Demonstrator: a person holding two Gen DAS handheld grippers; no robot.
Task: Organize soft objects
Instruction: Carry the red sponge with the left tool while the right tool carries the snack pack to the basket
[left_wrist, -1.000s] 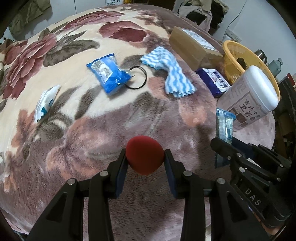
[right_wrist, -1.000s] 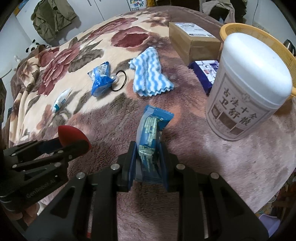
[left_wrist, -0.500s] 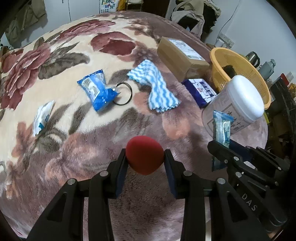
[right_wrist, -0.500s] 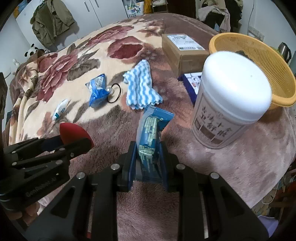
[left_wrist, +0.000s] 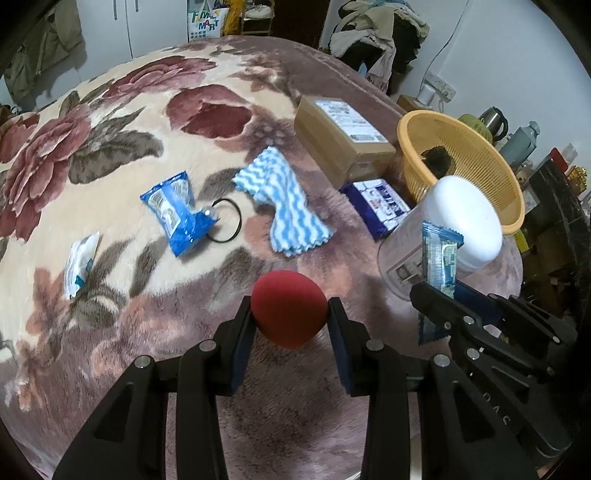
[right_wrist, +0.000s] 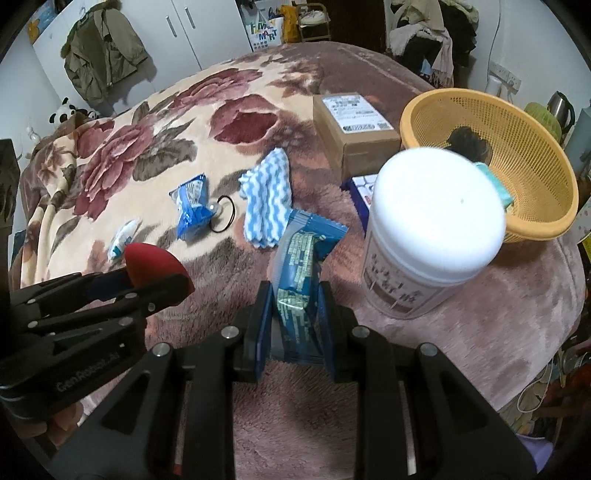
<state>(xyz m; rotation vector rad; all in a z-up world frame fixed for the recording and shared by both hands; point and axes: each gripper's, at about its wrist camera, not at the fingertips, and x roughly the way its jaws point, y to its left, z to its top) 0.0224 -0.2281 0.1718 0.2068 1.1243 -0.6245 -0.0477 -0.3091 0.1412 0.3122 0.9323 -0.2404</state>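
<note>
Before basket (right_wrist: 546, 225), white tub (right_wrist: 436, 221) — cardboard box (right_wrist: 354, 125) behind

A brown cardboard box (right_wrist: 354, 127) with a white label is seen on the floral plush blanket (left_wrist: 110, 122); an olive-green jacket (right_wrist: 101, 55) is hung on white cupboard doors (right_wrist: 192, 29).

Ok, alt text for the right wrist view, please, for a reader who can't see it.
The right claw grips a blue packet above a flowered blanket, with the left claw beside it holding a red sponge. Ahead stand a white-lidded tub, a yellow basket, a cardboard box and a striped cloth.
</note>
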